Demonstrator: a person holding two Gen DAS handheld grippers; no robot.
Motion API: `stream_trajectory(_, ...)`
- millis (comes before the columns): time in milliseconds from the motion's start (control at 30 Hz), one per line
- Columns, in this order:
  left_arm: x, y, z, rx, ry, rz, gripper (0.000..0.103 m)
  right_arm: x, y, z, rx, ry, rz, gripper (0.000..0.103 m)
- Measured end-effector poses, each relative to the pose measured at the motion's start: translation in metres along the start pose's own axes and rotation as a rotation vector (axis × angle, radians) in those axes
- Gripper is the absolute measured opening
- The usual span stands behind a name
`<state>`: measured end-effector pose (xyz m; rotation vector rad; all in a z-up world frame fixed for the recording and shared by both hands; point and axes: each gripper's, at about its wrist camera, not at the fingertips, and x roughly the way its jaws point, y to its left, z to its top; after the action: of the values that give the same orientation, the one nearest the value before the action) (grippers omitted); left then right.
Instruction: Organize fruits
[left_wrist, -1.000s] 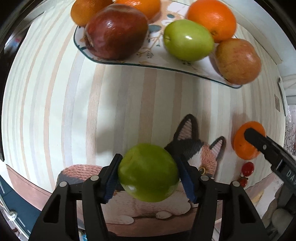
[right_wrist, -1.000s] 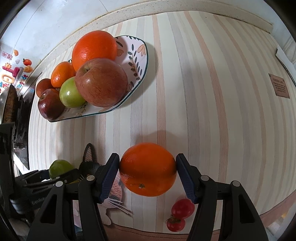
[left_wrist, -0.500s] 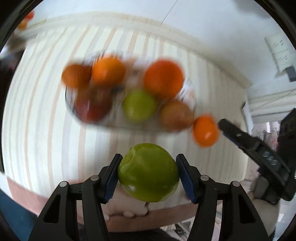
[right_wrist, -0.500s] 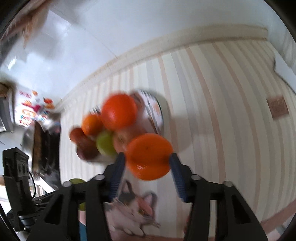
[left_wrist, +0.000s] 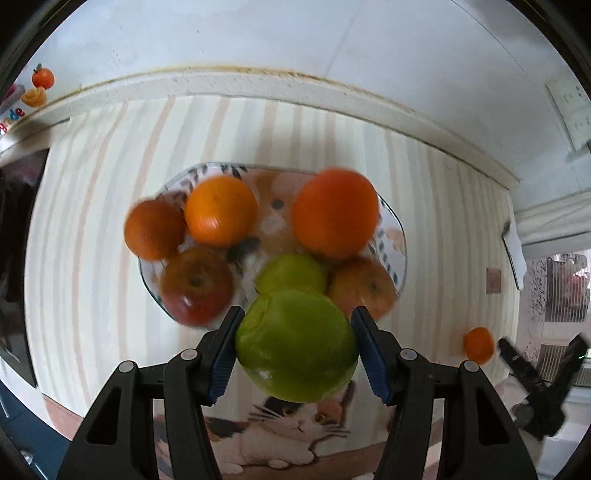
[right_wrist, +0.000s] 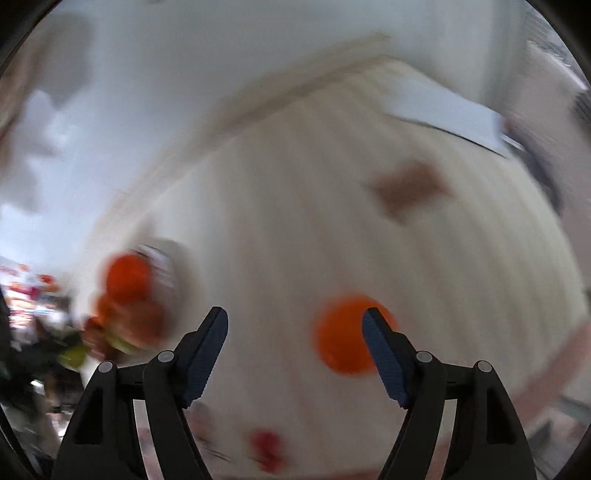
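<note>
The left gripper (left_wrist: 297, 350) was clamped on a green apple (left_wrist: 295, 345), both blue pads pressed to its sides, and it hung low in the centre of the left wrist view, in front of the near edge of the patterned plate (left_wrist: 400, 240). That plate sat mid-frame on the striped tabletop (left_wrist: 92, 221) and already carried six fruits: a large orange (left_wrist: 334, 212) at upper right, a smaller orange (left_wrist: 219, 210) at upper centre, a darker orange fruit (left_wrist: 153, 229) at the left rim, a red apple (left_wrist: 195, 290) at lower left, a second green apple (left_wrist: 291, 273) in the middle and a reddish-yellow apple (left_wrist: 364, 286) at lower right.

The right gripper (right_wrist: 295, 356) had just been opening, and its jaws stood apart with nothing between them. A loose orange (right_wrist: 343, 338) showed behind the right finger in the lower centre-right of the blurred right wrist view, seemingly down on the tabletop and well apart from the plate; whether it had settled could not be told through the blur. Small red fruits (right_wrist: 267, 448), too smeared to name, lay at the bottom centre of that view.

By this reading, most of the fruit was gathered. Left to do: set the held green apple on the plate, fetch the stray orange, and perhaps the small red fruits too.
</note>
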<state>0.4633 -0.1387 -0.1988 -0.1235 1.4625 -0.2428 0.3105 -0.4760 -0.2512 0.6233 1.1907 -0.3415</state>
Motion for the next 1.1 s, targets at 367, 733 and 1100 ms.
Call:
stream_trajectory(367, 0.026, -0.060, -0.032, 0.133, 0.066, -0.018, 0.057, 0.035, -0.083, 0.015, 0.184, -0.148, -0.021, 0.066)
stream_trajectory(733, 0.018, -0.064, -0.031, 0.128, 0.044, -0.013, 0.057, 0.048, -0.058, 0.047, 0.038, -0.085, -0.098, 0.061)
stream_trajectory(1100, 0.007, -0.038, -0.031, 0.060, 0.026, -0.015, 0.057, 0.047, -0.024, 0.020, -0.013, -0.131, -0.123, 0.059)
